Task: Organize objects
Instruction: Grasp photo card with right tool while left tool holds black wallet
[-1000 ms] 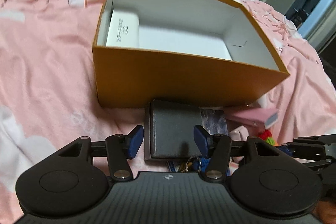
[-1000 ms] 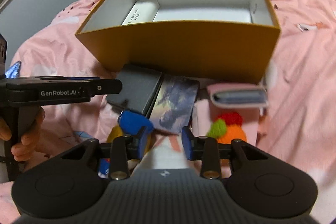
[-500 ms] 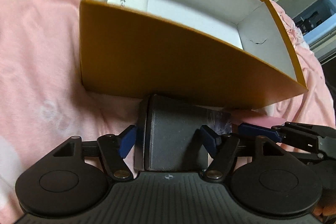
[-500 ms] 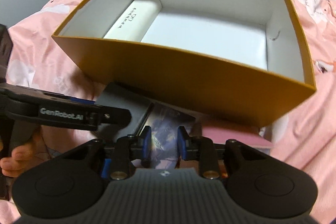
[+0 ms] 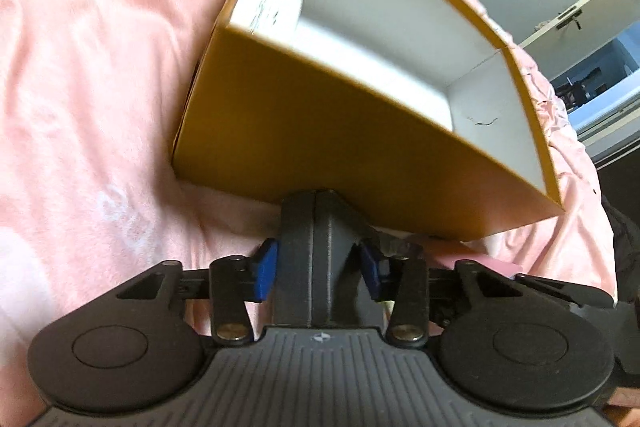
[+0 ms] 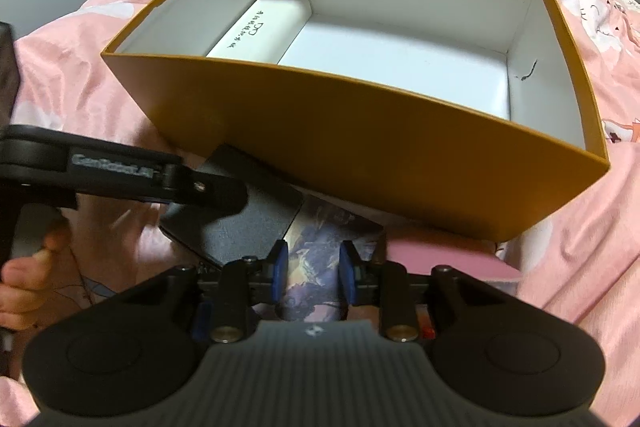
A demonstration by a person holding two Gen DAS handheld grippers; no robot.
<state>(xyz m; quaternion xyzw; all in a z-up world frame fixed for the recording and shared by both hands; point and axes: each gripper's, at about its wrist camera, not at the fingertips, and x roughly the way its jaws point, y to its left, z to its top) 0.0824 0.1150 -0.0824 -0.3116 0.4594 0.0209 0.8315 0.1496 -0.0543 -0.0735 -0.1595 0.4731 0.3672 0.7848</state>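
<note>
An open orange box (image 5: 340, 131) (image 6: 360, 147) with a white inside sits on the pink bedsheet (image 5: 88, 107). A white carton (image 6: 260, 27) lies in its left end. Just in front of it, a black case (image 5: 316, 251) (image 6: 248, 227) is tilted between my left gripper's (image 5: 318, 270) closing jaws, with both blue pads against its sides. One left finger (image 6: 208, 195) shows over the case in the right wrist view. My right gripper (image 6: 313, 275) hovers over a printed card (image 6: 316, 259). Its jaws are narrow and opening slightly. The card shows in the gap, wider than it, and is not pinched.
A pink wallet (image 6: 440, 259) (image 5: 476, 261) lies right of the card against the orange box. A person's hand (image 6: 24, 275) holds the left gripper's handle. A door and a doorway (image 5: 592, 39) stand beyond the bed.
My left gripper slid forward around the black case, closed on it, and the case tipped up. My right gripper advanced from the pompom to the card with narrower jaws.
</note>
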